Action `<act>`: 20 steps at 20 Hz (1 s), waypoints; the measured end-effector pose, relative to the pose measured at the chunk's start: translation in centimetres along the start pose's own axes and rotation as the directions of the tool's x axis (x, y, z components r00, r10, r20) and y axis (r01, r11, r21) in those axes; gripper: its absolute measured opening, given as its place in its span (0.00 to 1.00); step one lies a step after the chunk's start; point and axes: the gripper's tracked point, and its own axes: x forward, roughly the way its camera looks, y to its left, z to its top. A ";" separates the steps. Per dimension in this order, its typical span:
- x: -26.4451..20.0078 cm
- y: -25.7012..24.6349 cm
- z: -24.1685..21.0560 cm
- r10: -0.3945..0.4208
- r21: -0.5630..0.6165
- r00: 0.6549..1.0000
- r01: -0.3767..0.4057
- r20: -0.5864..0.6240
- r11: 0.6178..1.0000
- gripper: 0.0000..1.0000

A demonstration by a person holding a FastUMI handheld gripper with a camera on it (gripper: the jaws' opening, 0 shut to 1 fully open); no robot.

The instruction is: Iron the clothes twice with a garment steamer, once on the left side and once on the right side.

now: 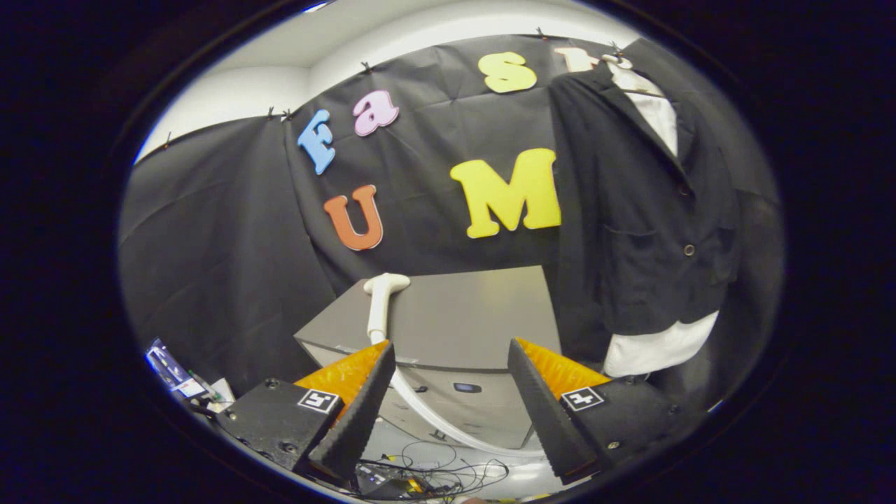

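A black jacket (644, 210) over a white shirt (658, 350) hangs on a hanger against the booth wall, beyond and to the right of my fingers. The white garment steamer head (381, 301) lies on a grey cabinet top (462, 315), just beyond my left finger. Its white hose (437, 420) curves down over the cabinet's front edge between my fingers. My gripper (448, 406) is open, with nothing held between the black ridged fingers (360, 406).
The grey cabinet has a front face with a small dark handle (465, 387) below its top. Tangled cables (427, 476) lie on the floor under the gripper. Some small items (182, 381) sit at the lower left.
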 end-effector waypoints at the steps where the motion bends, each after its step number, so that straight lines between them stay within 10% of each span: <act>1: 1.3 0.8 0.3 0.014 -0.017 1.000 -0.014 -0.013 1.000 1.00; 12: 14.9 10.6 1.8 0.249 -0.064 0.933 -0.274 -0.259 0.960 0.99; 20: 24.5 10.4 -0.8 0.102 -0.165 0.896 -0.190 -0.432 0.968 0.98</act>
